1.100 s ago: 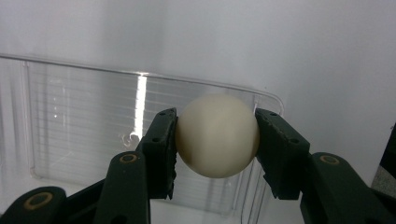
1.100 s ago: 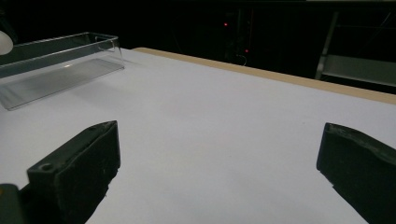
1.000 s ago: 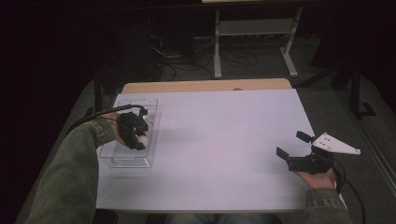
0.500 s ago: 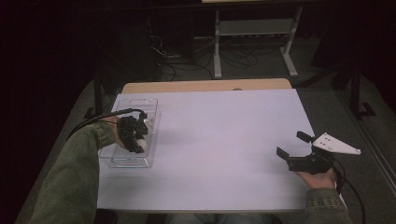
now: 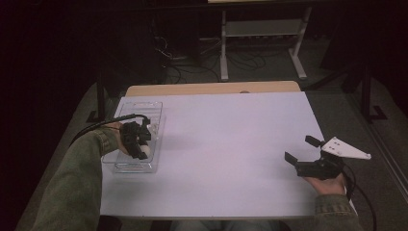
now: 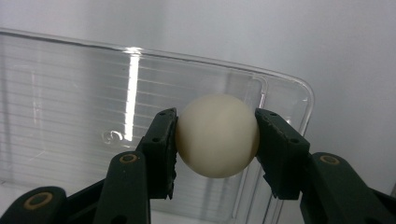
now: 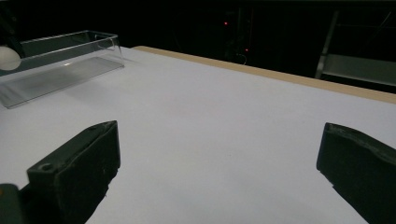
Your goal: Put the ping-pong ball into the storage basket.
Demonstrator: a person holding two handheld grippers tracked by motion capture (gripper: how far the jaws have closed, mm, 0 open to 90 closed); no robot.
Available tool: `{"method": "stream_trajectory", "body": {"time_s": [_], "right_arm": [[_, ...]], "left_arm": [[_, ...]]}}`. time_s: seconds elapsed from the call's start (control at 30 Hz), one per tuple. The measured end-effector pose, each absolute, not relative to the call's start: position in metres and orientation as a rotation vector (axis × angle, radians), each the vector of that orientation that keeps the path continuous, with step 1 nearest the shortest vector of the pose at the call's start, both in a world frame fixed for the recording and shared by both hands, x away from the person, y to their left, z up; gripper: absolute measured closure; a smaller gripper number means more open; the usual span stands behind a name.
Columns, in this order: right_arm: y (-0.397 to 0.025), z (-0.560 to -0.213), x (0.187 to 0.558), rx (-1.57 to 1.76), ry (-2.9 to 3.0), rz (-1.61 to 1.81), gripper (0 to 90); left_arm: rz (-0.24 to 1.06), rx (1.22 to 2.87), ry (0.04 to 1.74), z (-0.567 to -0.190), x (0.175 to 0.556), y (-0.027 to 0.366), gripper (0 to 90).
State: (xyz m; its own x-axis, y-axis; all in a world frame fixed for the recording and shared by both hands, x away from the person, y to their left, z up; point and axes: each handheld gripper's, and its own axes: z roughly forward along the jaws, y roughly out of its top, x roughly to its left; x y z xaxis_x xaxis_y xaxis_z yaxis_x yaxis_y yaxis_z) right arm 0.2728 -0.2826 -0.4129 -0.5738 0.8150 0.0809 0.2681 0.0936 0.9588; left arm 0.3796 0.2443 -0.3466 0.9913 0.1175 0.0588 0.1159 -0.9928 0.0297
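Observation:
A cream-white ball (image 6: 217,135) sits clamped between the two black jaws of my left gripper (image 6: 215,140), held over a clear plastic tray (image 6: 70,116). From above, the left gripper (image 5: 140,150) hangs over the near end of the tray (image 5: 139,108) at the table's left side, with the ball (image 5: 146,152) showing pale beneath it. My right gripper (image 5: 302,150) rests near the table's right edge, jaws wide apart and nothing between them. In the right gripper view the tray (image 7: 60,65) lies far off at the left, with the ball (image 7: 8,58) at the frame's edge.
The white table top (image 5: 226,144) stretches between the two grippers. A wooden strip (image 5: 211,88) runs along its far edge. Beyond the table stand a metal shelf frame (image 5: 262,33) and cables on the dark floor.
My left gripper has shifted slightly toward the near end of the tray, still holding the ball. The right gripper has stayed where it was.

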Motion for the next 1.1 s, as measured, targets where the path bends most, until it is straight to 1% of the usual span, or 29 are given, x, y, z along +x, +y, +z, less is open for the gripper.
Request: {"method": "stream_trajectory", "body": {"time_s": [0.27,0.73,1.1], "right_arm": [[-0.283,-0.413,0.273,1.058,1.900,1.497,0.0],[-0.282,-0.414,0.273,1.058,1.910,1.490,0.0],[-0.282,-0.414,0.273,1.060,1.913,1.487,0.0]], "left_arm": [[0.083,3.101,0.173,-0.357,0.382,0.244,51.2],[0.059,3.081,0.223,-0.373,0.386,0.250,51.1],[0.049,3.056,0.251,-0.379,0.388,0.252,50.5]]}}
